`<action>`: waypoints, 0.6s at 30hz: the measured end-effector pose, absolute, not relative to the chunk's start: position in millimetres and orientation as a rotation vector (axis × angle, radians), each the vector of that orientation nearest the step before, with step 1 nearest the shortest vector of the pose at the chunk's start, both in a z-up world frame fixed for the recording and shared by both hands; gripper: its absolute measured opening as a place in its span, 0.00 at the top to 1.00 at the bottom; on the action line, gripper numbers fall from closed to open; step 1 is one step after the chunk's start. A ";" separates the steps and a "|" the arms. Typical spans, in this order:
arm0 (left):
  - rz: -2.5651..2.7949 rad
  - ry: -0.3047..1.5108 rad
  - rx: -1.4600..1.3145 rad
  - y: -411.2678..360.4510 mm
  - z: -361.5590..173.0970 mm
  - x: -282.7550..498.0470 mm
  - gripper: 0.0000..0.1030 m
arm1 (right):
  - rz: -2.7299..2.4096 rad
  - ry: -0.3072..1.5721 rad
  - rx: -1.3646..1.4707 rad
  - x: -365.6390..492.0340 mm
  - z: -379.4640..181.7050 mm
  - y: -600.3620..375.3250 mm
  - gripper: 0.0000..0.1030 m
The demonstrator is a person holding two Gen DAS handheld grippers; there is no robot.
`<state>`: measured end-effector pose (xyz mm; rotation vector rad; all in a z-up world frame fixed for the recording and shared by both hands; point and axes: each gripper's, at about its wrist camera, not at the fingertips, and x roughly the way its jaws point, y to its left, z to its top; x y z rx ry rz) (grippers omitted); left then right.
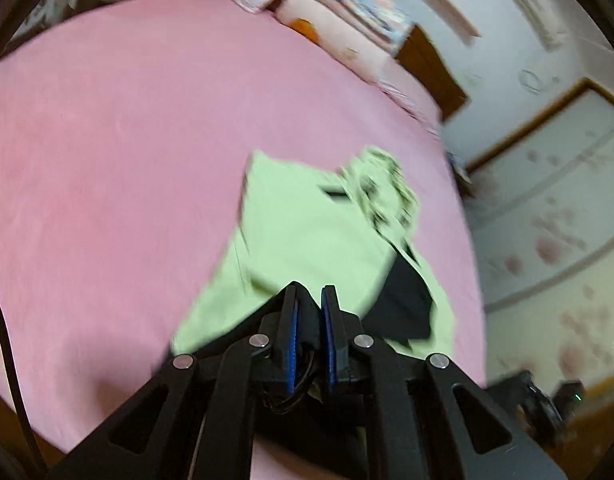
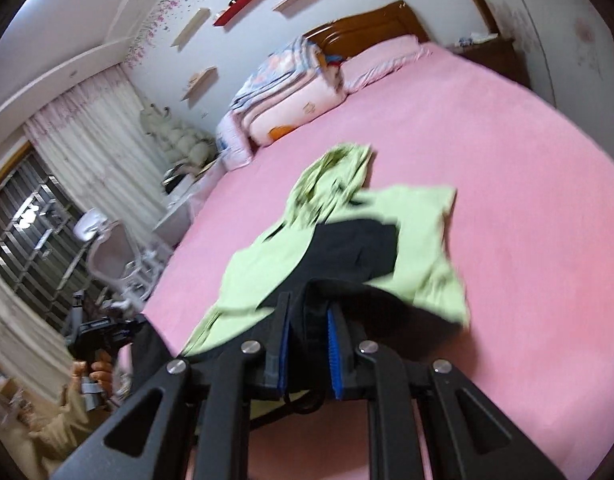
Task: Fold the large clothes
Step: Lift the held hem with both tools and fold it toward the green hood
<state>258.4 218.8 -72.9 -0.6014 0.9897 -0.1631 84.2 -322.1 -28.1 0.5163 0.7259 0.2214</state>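
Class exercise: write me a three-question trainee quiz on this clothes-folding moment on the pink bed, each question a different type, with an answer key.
1. True or false: the left claw is wide open, with nothing between its pads.
2. Multiple choice: the green garment lies on A) a wooden floor, B) the pink bed sheet, C) a chair.
3. Short answer: what colour is the panel that shows on the green garment near the right claw?

Key
1. False: it is closed on the garment's near edge.
2. B.
3. Black.
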 end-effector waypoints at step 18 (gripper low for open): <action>0.220 1.230 -0.436 189.4 -202.7 526.9 0.74 | -0.211 1.111 0.609 368.4 -180.0 -382.4 0.81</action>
